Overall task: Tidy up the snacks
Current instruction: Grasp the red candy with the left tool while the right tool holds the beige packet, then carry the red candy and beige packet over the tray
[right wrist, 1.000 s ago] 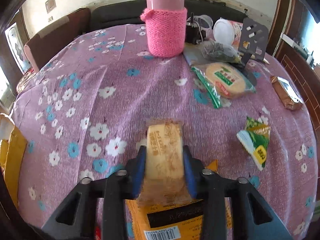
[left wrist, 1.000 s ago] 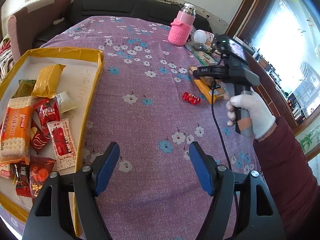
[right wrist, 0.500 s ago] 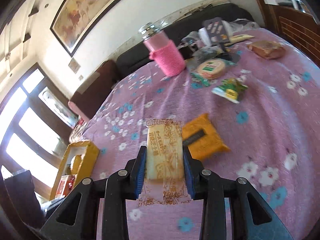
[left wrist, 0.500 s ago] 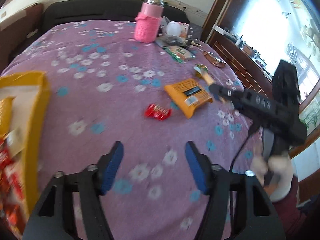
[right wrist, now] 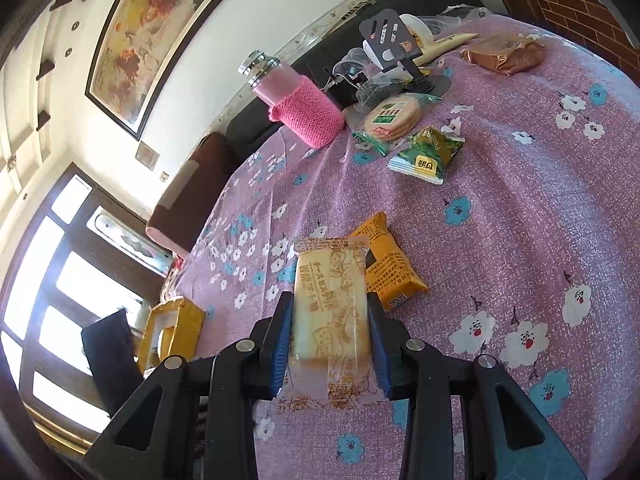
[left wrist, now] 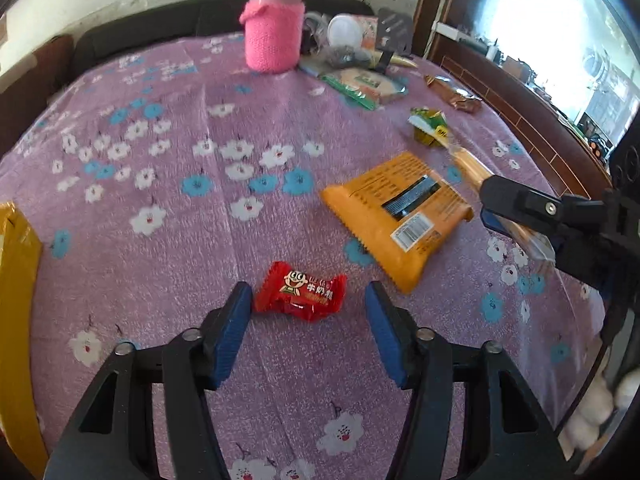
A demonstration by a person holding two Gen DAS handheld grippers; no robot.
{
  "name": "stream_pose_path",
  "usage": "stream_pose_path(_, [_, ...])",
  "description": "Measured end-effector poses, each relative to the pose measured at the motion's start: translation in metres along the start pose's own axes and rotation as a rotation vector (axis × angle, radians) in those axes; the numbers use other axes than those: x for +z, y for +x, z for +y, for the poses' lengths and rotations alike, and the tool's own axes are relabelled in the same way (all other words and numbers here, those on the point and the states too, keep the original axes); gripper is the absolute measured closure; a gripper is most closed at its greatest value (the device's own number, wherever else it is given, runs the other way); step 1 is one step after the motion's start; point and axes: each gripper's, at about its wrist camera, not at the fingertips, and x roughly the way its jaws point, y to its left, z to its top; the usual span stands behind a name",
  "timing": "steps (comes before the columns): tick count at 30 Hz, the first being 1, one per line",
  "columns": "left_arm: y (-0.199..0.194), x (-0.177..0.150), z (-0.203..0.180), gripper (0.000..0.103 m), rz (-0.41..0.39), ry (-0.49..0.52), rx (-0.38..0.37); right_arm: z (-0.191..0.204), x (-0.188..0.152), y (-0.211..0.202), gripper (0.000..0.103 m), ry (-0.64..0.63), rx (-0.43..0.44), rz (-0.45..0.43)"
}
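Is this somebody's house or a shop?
Most likely somebody's living room at home. There is a dark sofa behind the table, a big framed painting on the wall, and a flowery purple tablecloth with a flask in a pink knitted sleeve standing on it.

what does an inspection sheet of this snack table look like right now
surface: purple floral tablecloth, flat, mostly bare in the middle
job's things: red candy lying between the left pads; orange packet flat on the cloth; green packet further back; yellow box at the table edge
clutter: pink-sleeved bottle, round cracker pack, brown packet, black stand
grippers: left gripper has just been closing, pads not yet on the candy; right gripper shut on a clear-wrapped biscuit pack
cables: nothing seen
surroundings: dark sofa, framed painting, windows
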Motion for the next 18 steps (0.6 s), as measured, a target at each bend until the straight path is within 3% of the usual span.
stream_pose_path(1, [0.0,0.0,0.001,0.073,0.004,-0.004,-0.009,0.0,0.0,0.0,0.066,-0.001,0.001,-0.002])
stream_pose_path(4, [-0.004,-0.001,0.001,0.08,-0.014,-0.002,-0.004,0.001,-0.001,0.001,0.066,-0.003,-0.008,-0.004])
stream_pose_path(18, [-0.072,-0.018,0.019,0.08,-0.112,-0.073,-0.017,0.007,-0.004,0.004,0.068,-0.048,-0.029,-0.008])
